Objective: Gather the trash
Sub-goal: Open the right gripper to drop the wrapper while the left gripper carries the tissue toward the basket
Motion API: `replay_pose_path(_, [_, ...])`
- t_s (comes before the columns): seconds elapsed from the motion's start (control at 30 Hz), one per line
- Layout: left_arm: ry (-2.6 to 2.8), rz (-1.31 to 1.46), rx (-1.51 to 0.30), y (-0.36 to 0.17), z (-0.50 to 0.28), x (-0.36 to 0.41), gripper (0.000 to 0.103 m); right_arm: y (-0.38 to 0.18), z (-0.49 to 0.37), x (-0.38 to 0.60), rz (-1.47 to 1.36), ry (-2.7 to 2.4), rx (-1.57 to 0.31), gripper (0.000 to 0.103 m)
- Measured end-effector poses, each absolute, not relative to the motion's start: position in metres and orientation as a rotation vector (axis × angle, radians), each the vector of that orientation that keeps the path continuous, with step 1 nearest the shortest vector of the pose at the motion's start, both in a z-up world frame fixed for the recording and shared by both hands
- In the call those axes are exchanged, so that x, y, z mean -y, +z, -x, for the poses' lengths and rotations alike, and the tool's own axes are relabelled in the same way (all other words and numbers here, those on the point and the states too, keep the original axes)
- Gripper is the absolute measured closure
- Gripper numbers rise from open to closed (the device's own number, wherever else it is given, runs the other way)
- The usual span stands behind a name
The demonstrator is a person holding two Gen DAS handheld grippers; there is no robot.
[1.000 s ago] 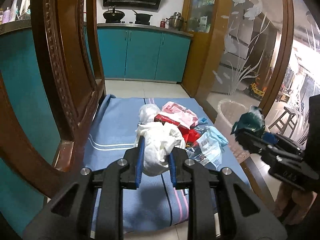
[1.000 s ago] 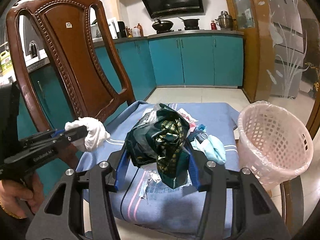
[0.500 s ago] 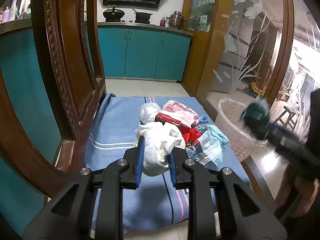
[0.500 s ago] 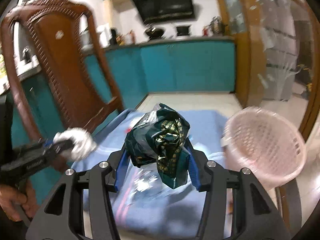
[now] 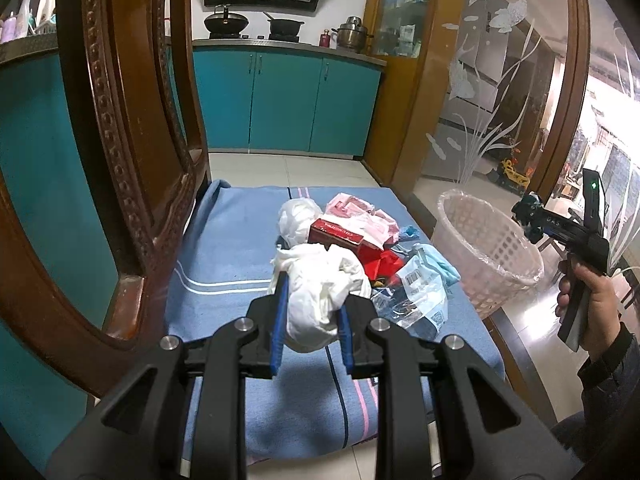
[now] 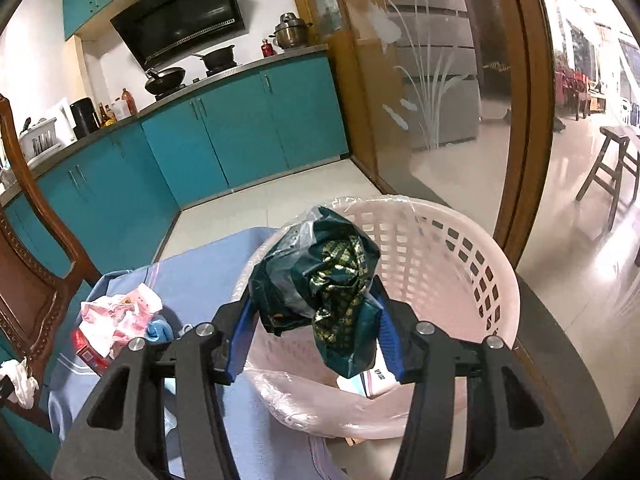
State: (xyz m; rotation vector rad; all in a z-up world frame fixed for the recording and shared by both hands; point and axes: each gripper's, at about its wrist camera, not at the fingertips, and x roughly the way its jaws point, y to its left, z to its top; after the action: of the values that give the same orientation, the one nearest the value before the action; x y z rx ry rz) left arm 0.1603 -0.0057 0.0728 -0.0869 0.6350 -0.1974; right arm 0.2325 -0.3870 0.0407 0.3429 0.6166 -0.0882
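My left gripper (image 5: 310, 312) is shut on a crumpled white tissue wad (image 5: 320, 292), held above the blue cloth (image 5: 224, 264). My right gripper (image 6: 316, 332) is shut on a dark green crumpled wrapper (image 6: 324, 276) and holds it over the pink lined basket (image 6: 460, 276), which has some trash at its bottom. The basket (image 5: 480, 248) and the right gripper (image 5: 532, 216) also show in the left wrist view. More trash lies on the cloth: a white bag (image 5: 298, 216), pink wrapper (image 5: 352, 212), red box (image 5: 338, 234), clear packet (image 5: 420, 296).
A carved wooden chair back (image 5: 120, 128) stands close on the left. Teal kitchen cabinets (image 5: 280, 100) are behind. A glass door with a wooden frame (image 5: 500, 80) is at right. A wooden stool (image 6: 612, 168) stands beyond the door.
My right gripper swung right with the green wrapper, from above the cloth to over the basket. My left gripper has stayed put with the tissue.
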Motion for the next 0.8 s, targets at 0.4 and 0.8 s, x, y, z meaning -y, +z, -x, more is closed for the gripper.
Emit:
replay_pose_path(0.4, [-0.214,0.036,-0.65,0.064,-0.169,0.022,0.08,0.073,-0.197,0.392,-0.335,-0.122,-0.481,0.01])
replay_pose_path(0.8, [-0.52,-0.031,-0.639,0.1,-0.24,0.207,0.079,0.078,-0.176,0.441,-0.459,-0.237,-0.386,0.006])
